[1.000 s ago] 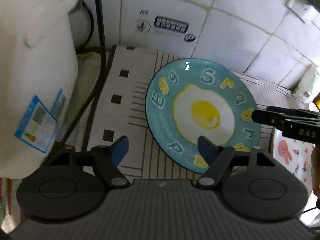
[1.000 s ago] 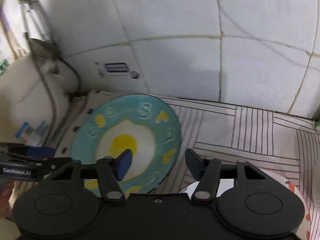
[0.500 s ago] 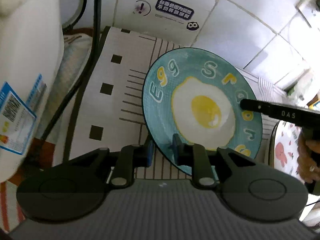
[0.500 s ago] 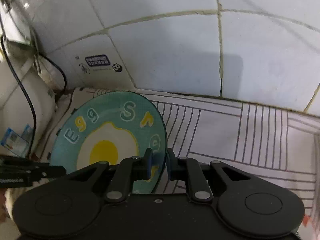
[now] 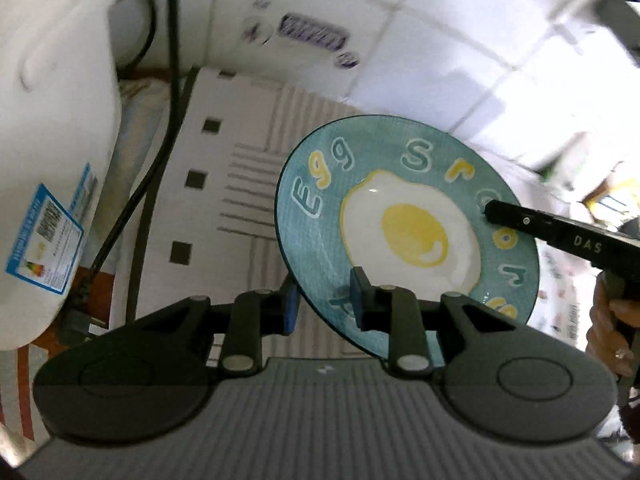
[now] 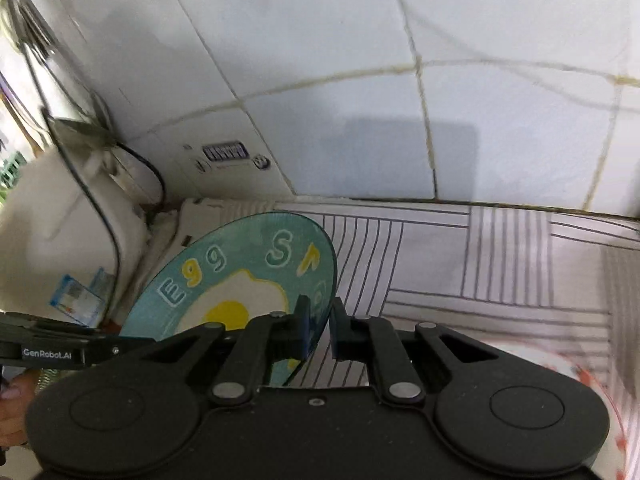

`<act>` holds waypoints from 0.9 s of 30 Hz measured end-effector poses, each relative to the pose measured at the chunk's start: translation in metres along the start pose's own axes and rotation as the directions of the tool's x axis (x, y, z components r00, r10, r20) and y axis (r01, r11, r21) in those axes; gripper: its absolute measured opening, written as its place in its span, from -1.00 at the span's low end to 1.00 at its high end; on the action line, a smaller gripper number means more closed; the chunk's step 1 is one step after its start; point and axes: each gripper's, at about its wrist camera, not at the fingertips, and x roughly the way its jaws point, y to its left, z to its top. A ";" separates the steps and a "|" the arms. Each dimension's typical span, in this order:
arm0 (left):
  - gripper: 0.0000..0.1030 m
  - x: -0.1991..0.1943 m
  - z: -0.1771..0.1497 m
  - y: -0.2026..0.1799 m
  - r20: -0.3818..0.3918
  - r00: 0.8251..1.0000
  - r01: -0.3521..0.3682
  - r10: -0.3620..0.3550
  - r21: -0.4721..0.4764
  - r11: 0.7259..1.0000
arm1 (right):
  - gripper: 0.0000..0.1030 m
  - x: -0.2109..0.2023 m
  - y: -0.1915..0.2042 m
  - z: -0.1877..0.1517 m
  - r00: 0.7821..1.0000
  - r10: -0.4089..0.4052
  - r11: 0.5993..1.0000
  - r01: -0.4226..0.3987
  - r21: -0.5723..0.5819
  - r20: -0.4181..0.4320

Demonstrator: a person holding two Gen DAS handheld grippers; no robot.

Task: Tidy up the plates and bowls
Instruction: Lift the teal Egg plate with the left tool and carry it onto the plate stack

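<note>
A teal plate with a fried-egg picture and yellow letters (image 5: 408, 216) is held tilted above the striped mat. My left gripper (image 5: 324, 306) is shut on its near-left rim, one finger on each face. My right gripper (image 6: 320, 330) is shut on the plate's right rim (image 6: 248, 280). The right gripper's black finger also shows in the left wrist view (image 5: 560, 232), and the left gripper's in the right wrist view (image 6: 60, 350). A white plate with a red pattern (image 6: 592, 384) lies at the lower right.
A white appliance (image 5: 44, 120) with a blue label and a black cable (image 5: 160, 152) stands at the left. A white tiled wall (image 6: 360, 100) rises close behind. A striped white mat (image 6: 480, 264) covers the counter.
Both grippers went from open to shut on the plate's rim. The plate has since been lifted off the mat and tilted, and both views shifted with it.
</note>
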 end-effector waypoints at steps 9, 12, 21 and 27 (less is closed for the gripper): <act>-0.53 -0.050 -0.003 -0.064 -0.031 0.994 0.112 -0.108 0.182 0.977 | -0.72 -0.112 -0.001 -0.022 0.990 -0.088 0.996 0.084 0.037 0.106; -0.52 -0.058 -0.006 -0.093 -0.047 0.992 0.128 -0.119 0.259 0.957 | -0.72 -0.145 -0.008 -0.032 0.986 -0.120 0.990 0.111 0.082 0.118; -0.51 -0.051 -0.019 -0.153 -0.145 0.982 0.171 -0.123 0.387 0.906 | -0.72 -0.191 -0.047 -0.082 0.975 -0.169 0.956 0.127 0.266 0.144; -0.51 -0.017 -0.029 -0.167 -0.235 0.967 0.187 -0.102 0.376 0.908 | -0.72 -0.185 -0.067 -0.106 0.973 -0.194 0.933 0.144 0.330 0.124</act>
